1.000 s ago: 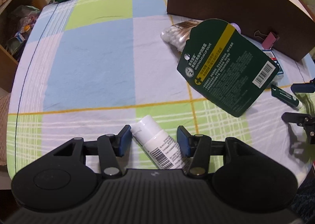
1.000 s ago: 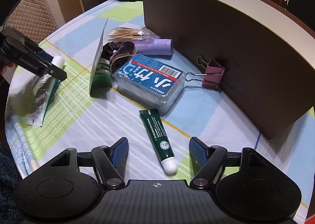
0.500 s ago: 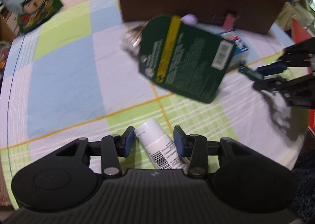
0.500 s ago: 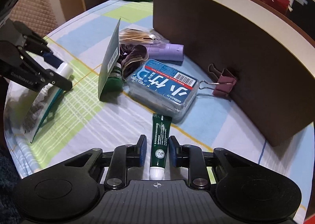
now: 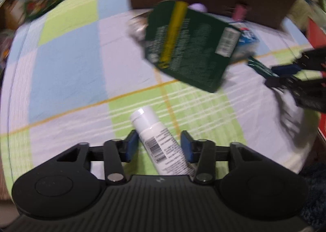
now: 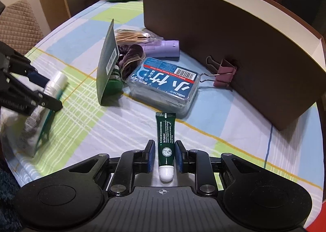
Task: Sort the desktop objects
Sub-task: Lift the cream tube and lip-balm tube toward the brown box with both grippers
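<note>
In the left wrist view a white tube [image 5: 156, 140] with a barcode lies between the blue pads, and my left gripper [image 5: 158, 148] is shut on it. The right wrist view shows that left gripper [image 6: 40, 91] holding the white tube [image 6: 49, 93] tilted above the checked tablecloth. My right gripper [image 6: 164, 154] is shut on a dark green tube [image 6: 165, 136], white cap toward the camera. The right gripper [image 5: 285, 72] appears blurred at the right edge of the left wrist view. A green card package [image 6: 108, 62] stands on edge mid-table.
A tall brown box [image 6: 234, 28] walls off the back right. In front of it lie a blue-labelled clear case [image 6: 163, 85], a pink binder clip [image 6: 224, 74], a purple tube [image 6: 163, 48], a dark scrunchie [image 6: 130, 56] and a bag of cotton swabs [image 6: 132, 35].
Both grippers closed on their tubes over the last second. The left gripper has since lifted and swung with the white tube, blurring its view. The right gripper holds the green tube steady.
</note>
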Motion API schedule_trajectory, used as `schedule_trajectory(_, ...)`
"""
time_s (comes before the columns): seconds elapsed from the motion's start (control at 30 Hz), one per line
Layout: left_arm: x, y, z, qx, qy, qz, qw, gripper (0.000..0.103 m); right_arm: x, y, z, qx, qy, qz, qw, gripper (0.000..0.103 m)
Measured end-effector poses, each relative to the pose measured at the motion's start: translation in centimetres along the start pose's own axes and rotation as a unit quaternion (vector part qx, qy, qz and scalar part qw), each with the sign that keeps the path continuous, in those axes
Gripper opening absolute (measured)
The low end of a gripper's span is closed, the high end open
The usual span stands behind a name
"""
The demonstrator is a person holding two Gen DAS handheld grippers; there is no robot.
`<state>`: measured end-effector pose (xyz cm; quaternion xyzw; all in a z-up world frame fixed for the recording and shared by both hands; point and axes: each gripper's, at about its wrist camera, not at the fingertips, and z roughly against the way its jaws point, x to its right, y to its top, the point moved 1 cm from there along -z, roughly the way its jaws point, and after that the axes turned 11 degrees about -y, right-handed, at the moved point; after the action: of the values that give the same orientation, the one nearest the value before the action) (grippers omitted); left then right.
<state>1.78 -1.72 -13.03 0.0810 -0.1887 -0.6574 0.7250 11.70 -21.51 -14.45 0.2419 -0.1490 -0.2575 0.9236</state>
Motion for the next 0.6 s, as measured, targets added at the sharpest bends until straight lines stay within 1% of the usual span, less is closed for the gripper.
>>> schedule_trajectory(0.03,0.2,0.1,-0.1,0.000,-0.007,-0.009,0.9999,0.034,-0.1,0.1,0.0,-0.003,-0.001,-0.002,1.000,0.016)
schedule_trajectory(0.07,0.4,0.2,-0.1,0.001,-0.015,-0.019,0.9997,0.033,-0.1,0.1,0.1,-0.006,-0.002,-0.004,1.000,0.016)
schedule_trajectory(0.13,0.5,0.4,0.0,0.002,-0.030,-0.030,0.9991,0.032,0.1,0.1,0.1,-0.016,0.014,-0.020,1.000,0.015)
schedule_trajectory(0.2,0.4,0.7,0.7,0.011,-0.034,-0.038,0.9986,0.029,0.4,0.0,0.3,-0.024,0.023,-0.036,0.999,0.015)
schedule_trajectory(0.27,0.3,1.2,1.5,0.019,-0.035,-0.044,0.9982,0.027,1.0,-0.3,0.8,-0.025,0.037,-0.067,0.997,0.015)
schedule_trajectory(0.43,0.3,3.0,4.4,0.049,-0.033,-0.071,0.9957,0.025,2.6,0.0,2.8,-0.009,0.061,-0.114,0.992,0.015)
schedule_trajectory(0.6,0.5,5.0,7.0,0.085,-0.031,-0.093,0.9916,0.025,4.4,1.5,4.9,0.026,0.067,-0.142,0.987,0.015)
